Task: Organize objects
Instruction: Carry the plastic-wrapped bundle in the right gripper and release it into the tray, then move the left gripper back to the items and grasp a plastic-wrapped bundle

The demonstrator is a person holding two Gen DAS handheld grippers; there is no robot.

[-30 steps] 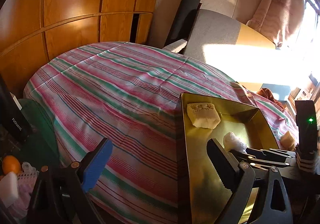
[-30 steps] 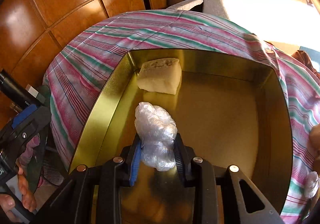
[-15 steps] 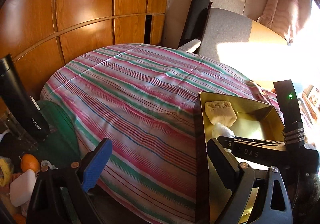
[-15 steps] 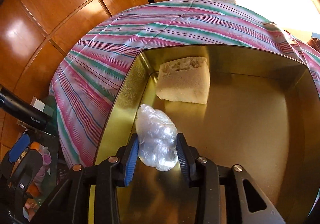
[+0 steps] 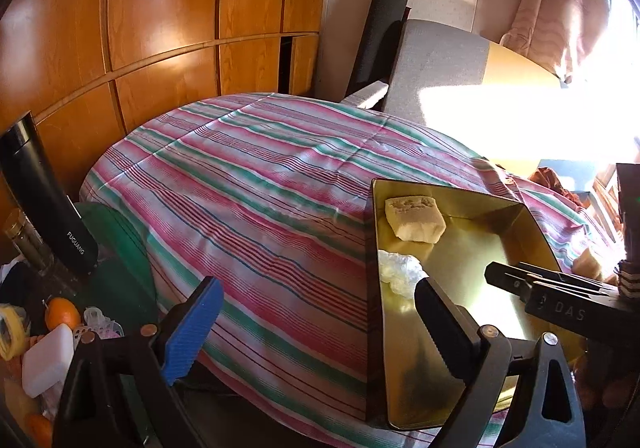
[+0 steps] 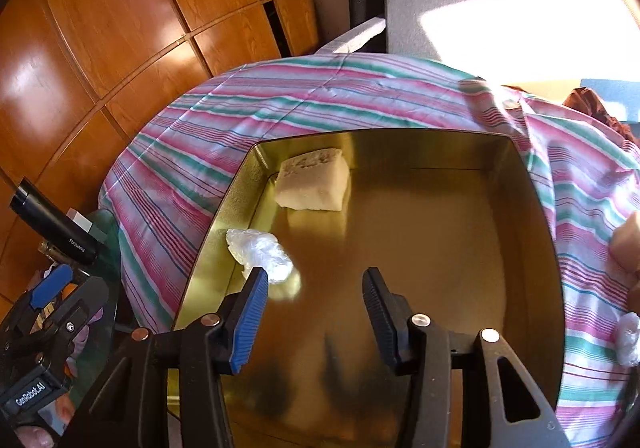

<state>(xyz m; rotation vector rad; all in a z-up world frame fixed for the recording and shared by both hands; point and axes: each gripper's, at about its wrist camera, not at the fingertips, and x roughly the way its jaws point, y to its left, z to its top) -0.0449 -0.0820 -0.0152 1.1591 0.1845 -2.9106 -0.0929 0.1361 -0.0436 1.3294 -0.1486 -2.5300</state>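
**Right claw lets go over the tin**

Our right claw (image 6: 314, 314) has its jaws partly apart and opening, with nothing between them. The wad (image 6: 260, 254) lies on the tin (image 6: 536, 215) floor near the left wall, just ahead of and beside the blue pad, apparently clear of it. To finish this release well, we judge it best to lift straight away without brushing the light plastic, which could cling and drag. The sponge (image 6: 314, 185) sits in the tin's far left corner, apart from the wad. Our left claw (image 5: 320, 332) hangs wide open and empty over the cloth (image 5: 260, 183), beside the tin. More pieces wait at the right on the cloth: another wad (image 6: 627, 338) and a tan block (image 5: 588, 264); we'd take those next
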